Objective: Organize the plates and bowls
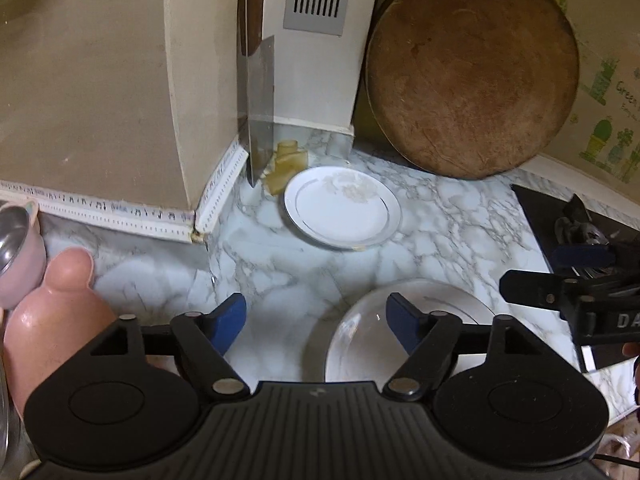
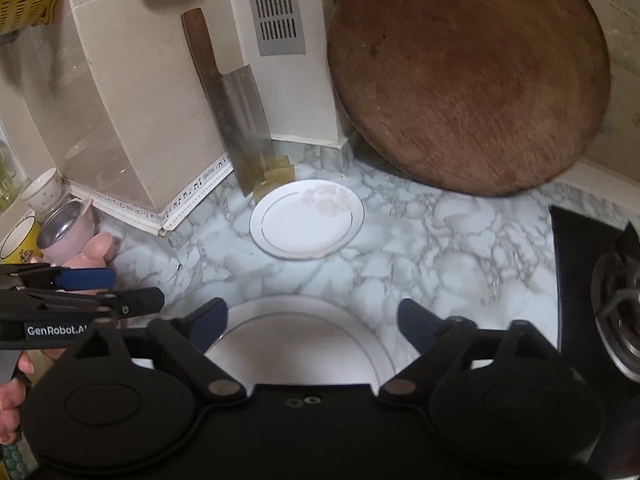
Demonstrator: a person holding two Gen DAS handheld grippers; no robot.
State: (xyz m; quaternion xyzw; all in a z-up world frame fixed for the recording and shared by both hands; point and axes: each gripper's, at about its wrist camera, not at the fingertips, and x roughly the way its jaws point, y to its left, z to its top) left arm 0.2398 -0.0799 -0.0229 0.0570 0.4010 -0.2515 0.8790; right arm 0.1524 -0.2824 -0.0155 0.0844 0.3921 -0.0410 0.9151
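Note:
A small white plate (image 1: 342, 206) with a thin ring and a faint flower print lies on the marble counter near the back corner; it also shows in the right wrist view (image 2: 307, 220). A larger white plate (image 2: 296, 344) lies close under my right gripper (image 2: 312, 322), which is open and empty above it. In the left wrist view the same large plate (image 1: 360, 336) sits under the right finger of my left gripper (image 1: 318, 322), also open and empty. Each gripper shows in the other's view, the right one (image 1: 560, 292) and the left one (image 2: 104, 292).
A round wooden chopping board (image 1: 472, 72) leans on the back wall. A cleaver (image 2: 240, 120) stands in the corner beside yellowish blocks (image 1: 288, 164). A pink figure (image 1: 60, 312) and cups (image 2: 68, 228) stand at the left. A black gas hob (image 2: 600, 280) lies at the right.

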